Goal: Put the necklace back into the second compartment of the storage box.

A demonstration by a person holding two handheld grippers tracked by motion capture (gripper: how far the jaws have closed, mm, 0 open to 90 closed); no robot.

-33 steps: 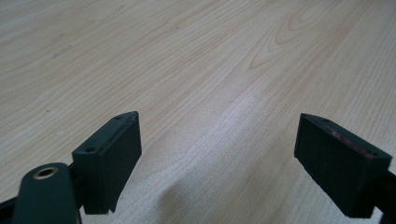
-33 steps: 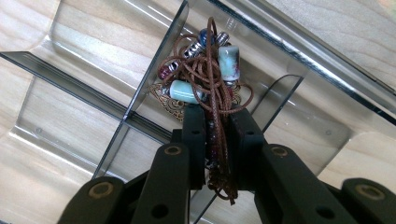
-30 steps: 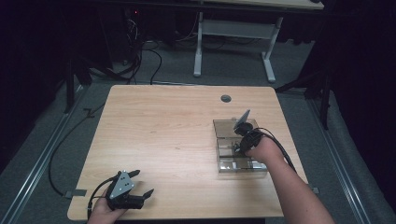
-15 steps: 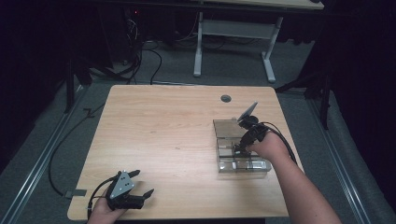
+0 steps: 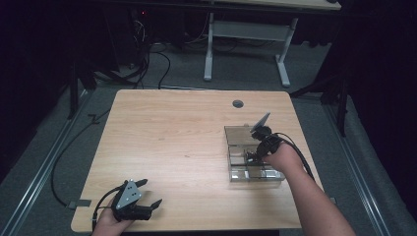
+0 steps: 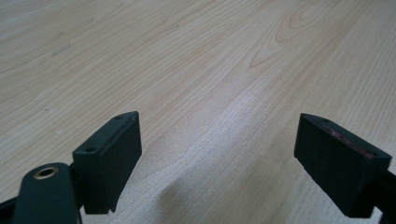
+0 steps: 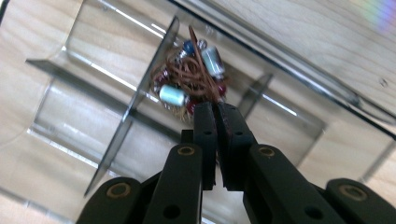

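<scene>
While the left gripper [image 5: 147,194] rests low at the near left corner of the wooden table [image 5: 172,137], its jaws stand wide apart over bare wood in the left gripper view and hold nothing; farther off, at the right side of the table, the right gripper [image 5: 254,156] reaches down into a clear plastic divided organizer box [image 5: 236,132]. Seen in the right gripper view, the right gripper's jaws are pressed together with barely a slit between them, and a strand of brown cord seems caught at their tips, though the exact pinch point is hidden behind the jaws; just beyond the tips hangs or sits a tangled beaded cord bundle [image 7: 189,77], with pale blue cylinder beads, dark red round beads and a small blue one, in the compartment beside a clear divider wall [image 7: 133,107]. By the look of it the bundle is very light, limp and loosely knotted; it should sag and swing from any grip, and the glossy beads would likely slip, so the cord itself is the better place to hold. One stiff-looking cord end points away from the jaws toward the far wall of the box; otherwise the clump is roughly round, with no clear long axis.
</scene>
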